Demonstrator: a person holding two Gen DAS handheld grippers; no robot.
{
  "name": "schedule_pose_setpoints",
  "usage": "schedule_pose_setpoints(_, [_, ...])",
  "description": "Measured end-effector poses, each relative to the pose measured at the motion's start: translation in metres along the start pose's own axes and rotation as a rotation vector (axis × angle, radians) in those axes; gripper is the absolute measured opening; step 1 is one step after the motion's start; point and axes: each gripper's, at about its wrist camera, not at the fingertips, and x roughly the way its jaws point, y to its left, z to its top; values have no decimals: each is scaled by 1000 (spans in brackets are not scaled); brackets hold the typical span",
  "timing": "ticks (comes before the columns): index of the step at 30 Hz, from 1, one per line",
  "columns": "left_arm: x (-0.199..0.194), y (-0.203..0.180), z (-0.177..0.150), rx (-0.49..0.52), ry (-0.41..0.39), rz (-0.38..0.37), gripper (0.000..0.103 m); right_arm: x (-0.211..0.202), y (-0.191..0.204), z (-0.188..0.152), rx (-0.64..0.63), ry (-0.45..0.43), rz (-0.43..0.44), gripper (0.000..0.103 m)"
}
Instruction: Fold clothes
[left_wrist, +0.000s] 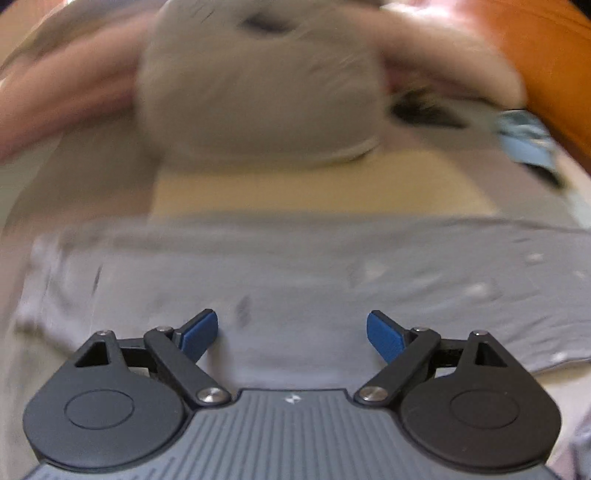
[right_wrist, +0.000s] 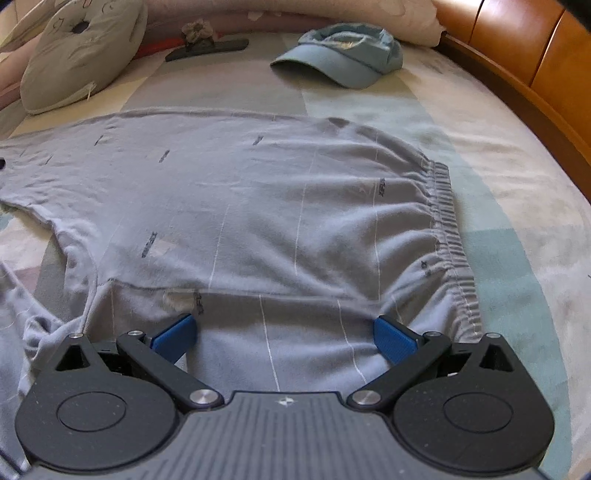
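Grey trousers (right_wrist: 280, 206) with thin white lines lie spread flat on the bed, the elastic waistband (right_wrist: 448, 236) to the right, a leg trailing off to the lower left. My right gripper (right_wrist: 284, 338) hovers over the near edge of the cloth, jaws wide open, blue pads (right_wrist: 177, 336) clear of the fabric. The left wrist view is blurred by motion. There the same grey trousers (left_wrist: 295, 280) stretch across below my left gripper (left_wrist: 291, 334), which is open with nothing between its fingers.
A light blue cap (right_wrist: 343, 51) lies at the back of the bed. A grey cushion (right_wrist: 81, 51), also blurred in the left view as the grey cushion (left_wrist: 258, 85), sits by pink pillows. An orange wooden bed frame (right_wrist: 517, 66) curves along the right. The patterned bedspread (right_wrist: 517, 229) surrounds the garment.
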Motion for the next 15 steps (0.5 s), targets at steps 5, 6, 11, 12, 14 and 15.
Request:
schedule_pose_setpoints(5, [-40, -7, -24, 53, 9, 62, 88, -28, -7, -10, -10, 35, -9, 103])
schedule_pose_setpoints(6, [-51, -11, -26, 55, 2, 67, 88, -37, -9, -12, -15, 20, -15, 103])
schedule_pose_setpoints(11, [-104, -52, -37, 48, -43, 24, 88, -73, -29, -17, 31, -78, 4, 103])
schedule_pose_setpoints(12, [-111, -64, -38, 49, -48, -6, 88, -77, -33, -18, 46, -93, 14, 103])
schedule_pose_setpoints(14, [-123, -92, -40, 55, -56, -68, 89, -78, -39, -21, 62, -101, 48, 103])
schedule_pose_setpoints(15, [-129, -109, -41, 61, -61, -106, 89, -77, -40, -23, 67, -104, 64, 103])
